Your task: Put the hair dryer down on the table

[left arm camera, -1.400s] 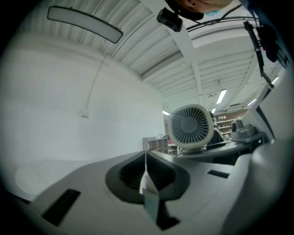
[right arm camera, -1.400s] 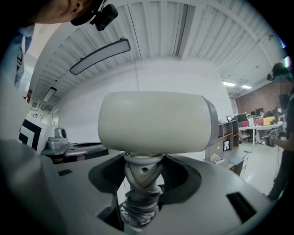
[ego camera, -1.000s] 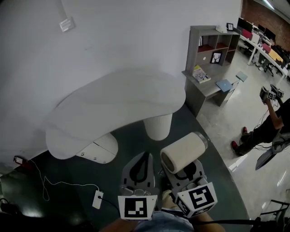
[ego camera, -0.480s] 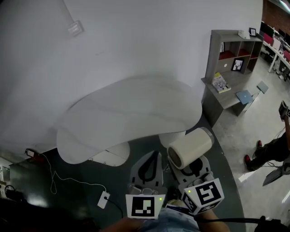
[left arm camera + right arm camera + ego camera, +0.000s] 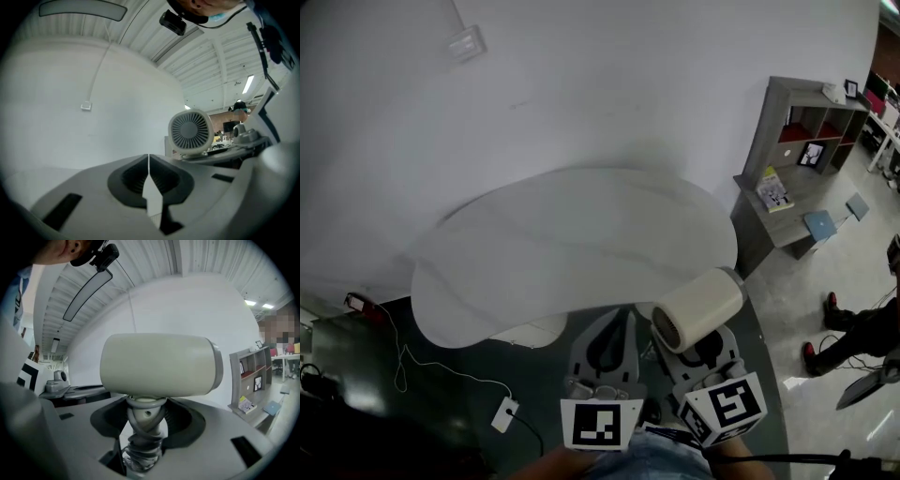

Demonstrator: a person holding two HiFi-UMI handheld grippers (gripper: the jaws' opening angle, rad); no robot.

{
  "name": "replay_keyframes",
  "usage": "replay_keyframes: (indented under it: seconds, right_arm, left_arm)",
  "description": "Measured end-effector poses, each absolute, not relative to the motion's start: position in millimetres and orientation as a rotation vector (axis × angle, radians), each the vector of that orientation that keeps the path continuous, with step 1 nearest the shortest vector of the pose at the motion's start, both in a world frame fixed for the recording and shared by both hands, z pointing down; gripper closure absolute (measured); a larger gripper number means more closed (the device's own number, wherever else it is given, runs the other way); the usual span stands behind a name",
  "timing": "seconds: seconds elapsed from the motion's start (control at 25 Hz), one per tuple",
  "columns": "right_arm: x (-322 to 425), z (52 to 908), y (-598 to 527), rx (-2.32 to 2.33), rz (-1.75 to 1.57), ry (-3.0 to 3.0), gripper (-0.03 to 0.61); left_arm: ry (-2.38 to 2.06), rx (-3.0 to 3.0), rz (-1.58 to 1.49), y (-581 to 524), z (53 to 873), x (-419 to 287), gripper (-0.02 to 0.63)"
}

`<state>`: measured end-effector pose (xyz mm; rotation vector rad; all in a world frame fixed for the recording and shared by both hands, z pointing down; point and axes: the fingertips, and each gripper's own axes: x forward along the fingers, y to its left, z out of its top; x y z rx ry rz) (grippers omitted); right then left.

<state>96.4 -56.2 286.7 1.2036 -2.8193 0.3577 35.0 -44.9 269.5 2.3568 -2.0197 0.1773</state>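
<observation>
Your right gripper (image 5: 143, 427) is clamped on the handle of the hair dryer (image 5: 159, 364), with the cord wound round that handle and the cream barrel lying crosswise above the jaws. In the head view the dryer hangs in the air at the near right edge of the white table (image 5: 534, 253) — not on it yet. Your left gripper (image 5: 149, 174) sits just beside the right one, jaws pressed together on nothing. The safe move, I judge, is to carry the dryer forward over the bare top, well in from the curved edge. It looks top-heavy, so lower it onto its side and part the jaws only once the surface bears the weight.
</observation>
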Motion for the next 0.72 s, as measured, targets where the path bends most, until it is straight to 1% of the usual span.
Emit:
replay_keyframes:
  seconds: [0.44, 0.72]
  right_arm:
    - [33.2, 294.6, -193.4, 1.25, 0.364, -2.758, 0.356]
    - [-7.8, 298.6, -249.6, 1.247, 0.354, -2.72, 0.356]
  left_arm:
    - [-1.966, 2.374, 0.154, -181.8, 273.9, -32.0, 0.601]
    - [-1.927, 2.4, 0.122, -243.7, 275.2, -68.3, 0.601]
